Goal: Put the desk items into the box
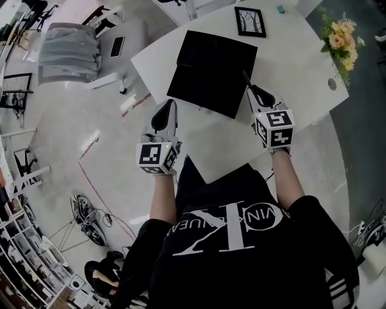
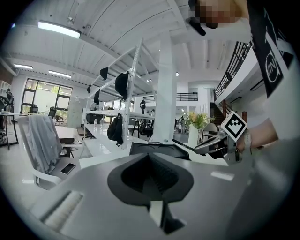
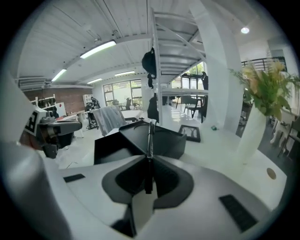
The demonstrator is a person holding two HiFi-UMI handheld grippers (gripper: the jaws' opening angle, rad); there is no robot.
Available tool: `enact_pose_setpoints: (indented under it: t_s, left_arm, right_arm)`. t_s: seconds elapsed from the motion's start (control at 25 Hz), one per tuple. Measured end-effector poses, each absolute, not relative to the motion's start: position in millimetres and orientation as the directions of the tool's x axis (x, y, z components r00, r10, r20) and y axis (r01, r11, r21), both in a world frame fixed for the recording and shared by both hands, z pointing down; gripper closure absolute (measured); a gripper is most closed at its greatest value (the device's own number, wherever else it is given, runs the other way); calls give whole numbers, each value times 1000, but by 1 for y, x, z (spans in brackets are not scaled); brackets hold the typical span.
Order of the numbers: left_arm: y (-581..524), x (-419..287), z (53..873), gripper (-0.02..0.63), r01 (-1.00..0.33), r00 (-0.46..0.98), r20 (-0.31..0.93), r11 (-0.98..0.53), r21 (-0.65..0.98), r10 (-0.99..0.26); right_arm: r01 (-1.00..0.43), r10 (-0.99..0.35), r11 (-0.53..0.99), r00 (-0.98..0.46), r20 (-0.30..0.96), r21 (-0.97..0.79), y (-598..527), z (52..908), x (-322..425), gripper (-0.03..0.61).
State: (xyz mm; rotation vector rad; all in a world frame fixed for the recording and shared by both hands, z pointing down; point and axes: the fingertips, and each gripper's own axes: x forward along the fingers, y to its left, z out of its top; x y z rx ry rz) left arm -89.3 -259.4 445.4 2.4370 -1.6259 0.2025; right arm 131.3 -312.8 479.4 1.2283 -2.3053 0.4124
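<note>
A black box (image 1: 211, 71) stands on the white desk (image 1: 301, 78), its near corner toward me. My right gripper (image 1: 252, 89) is shut on a thin black pen (image 1: 245, 77) whose tip reaches over the box's near right edge. In the right gripper view the pen (image 3: 149, 140) runs straight out between the closed jaws toward the box (image 3: 173, 140). My left gripper (image 1: 172, 102) is shut with nothing in it, just off the desk's near left edge, beside the box. The left gripper view shows the box's edge (image 2: 157, 150) and the right gripper (image 2: 220, 143).
A black picture frame (image 1: 250, 21) and a small teal item (image 1: 279, 9) lie at the desk's far side. A vase of flowers (image 1: 339, 39) stands far right. An office chair with a grey garment (image 1: 69, 51) is left of the desk, with a phone (image 1: 117, 46) nearby.
</note>
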Motion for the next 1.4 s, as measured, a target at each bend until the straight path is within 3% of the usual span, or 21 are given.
enact_pose_setpoints:
  t_s: [0.28,0.6,0.92,1.4]
  left_arm:
    - [-268,-108,448,603,-916,401,230,-387,106,-887]
    - [-276,-126,455,603,-913,407,244,-393,105,-880]
    - [-277,-139,464,603,-910,414,256,-401,104,-873]
    - [-274,-154,473,603,-914,406,266,-384,133,-875]
  right_arm:
    - [-725,-588,688,-583,560,-33,-311,474,76,523]
    - [-577,-411,815,-638,651,-52,-299,494,28,523]
    - [-480,-282,876,-579,765,-41,-292,522,3,522]
    - [-379,-212,925,-470,857,21,-290,540,-9,522]
